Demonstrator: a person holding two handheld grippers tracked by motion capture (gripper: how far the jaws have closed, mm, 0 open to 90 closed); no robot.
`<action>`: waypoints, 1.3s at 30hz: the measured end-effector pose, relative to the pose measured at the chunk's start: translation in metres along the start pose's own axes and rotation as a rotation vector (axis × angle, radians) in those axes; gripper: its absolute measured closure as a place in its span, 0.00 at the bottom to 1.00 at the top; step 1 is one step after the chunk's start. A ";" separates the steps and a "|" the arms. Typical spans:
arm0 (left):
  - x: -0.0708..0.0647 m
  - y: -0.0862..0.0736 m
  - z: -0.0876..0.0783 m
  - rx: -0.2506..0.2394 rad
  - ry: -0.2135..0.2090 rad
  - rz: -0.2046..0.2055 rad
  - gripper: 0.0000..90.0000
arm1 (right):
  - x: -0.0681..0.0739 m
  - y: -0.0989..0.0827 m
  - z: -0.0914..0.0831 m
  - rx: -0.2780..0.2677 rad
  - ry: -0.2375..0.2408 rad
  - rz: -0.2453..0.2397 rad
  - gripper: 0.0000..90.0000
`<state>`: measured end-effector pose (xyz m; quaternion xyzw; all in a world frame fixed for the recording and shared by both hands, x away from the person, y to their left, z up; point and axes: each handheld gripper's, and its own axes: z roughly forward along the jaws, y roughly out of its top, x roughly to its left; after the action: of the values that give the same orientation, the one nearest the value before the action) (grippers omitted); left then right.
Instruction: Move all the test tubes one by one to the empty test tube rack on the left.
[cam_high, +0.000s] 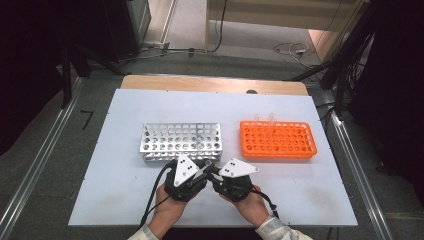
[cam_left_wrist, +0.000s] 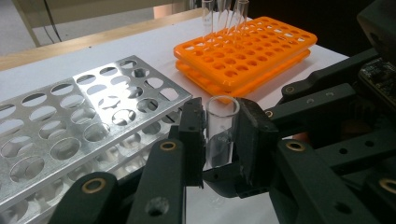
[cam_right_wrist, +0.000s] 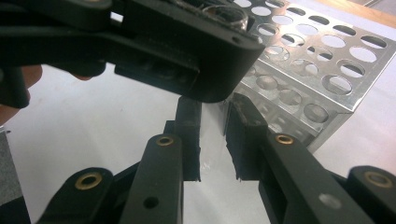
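Note:
A clear, empty test tube (cam_left_wrist: 220, 135) stands upright between the pads of my left gripper (cam_left_wrist: 223, 108), which is shut on it just below its open rim. My right gripper (cam_right_wrist: 212, 133) comes in from the other side and is shut on the lower part of the same tube, which shows only faintly between its pads. In the high view the left gripper (cam_high: 205, 167) and right gripper (cam_high: 214, 173) meet tip to tip at the front of the silver metal rack (cam_high: 181, 141), above the white table (cam_high: 125, 190).
An orange tube rack (cam_high: 277, 139) stands right of the silver one, with a few clear tubes (cam_left_wrist: 224, 14) upright in its far rows. The silver rack's holes (cam_left_wrist: 70, 130) look empty. A wooden edge (cam_high: 215, 84) runs along the table's far side.

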<state>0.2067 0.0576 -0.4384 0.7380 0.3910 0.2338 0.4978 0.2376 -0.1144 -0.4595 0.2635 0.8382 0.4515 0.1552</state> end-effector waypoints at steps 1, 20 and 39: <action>0.000 0.000 0.000 -0.002 -0.001 -0.001 0.82 | 0.000 0.000 0.000 0.000 0.001 0.001 0.81; 0.029 0.009 -0.027 -0.037 0.080 -0.069 0.83 | -0.017 -0.001 -0.014 -0.016 -0.003 0.048 0.52; 0.062 0.012 -0.059 -0.062 0.151 -0.130 0.83 | -0.039 -0.006 -0.027 -0.015 -0.042 0.083 0.44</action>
<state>0.2042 0.1379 -0.4066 0.6756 0.4672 0.2679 0.5035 0.2544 -0.1581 -0.4492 0.3063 0.8196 0.4583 0.1561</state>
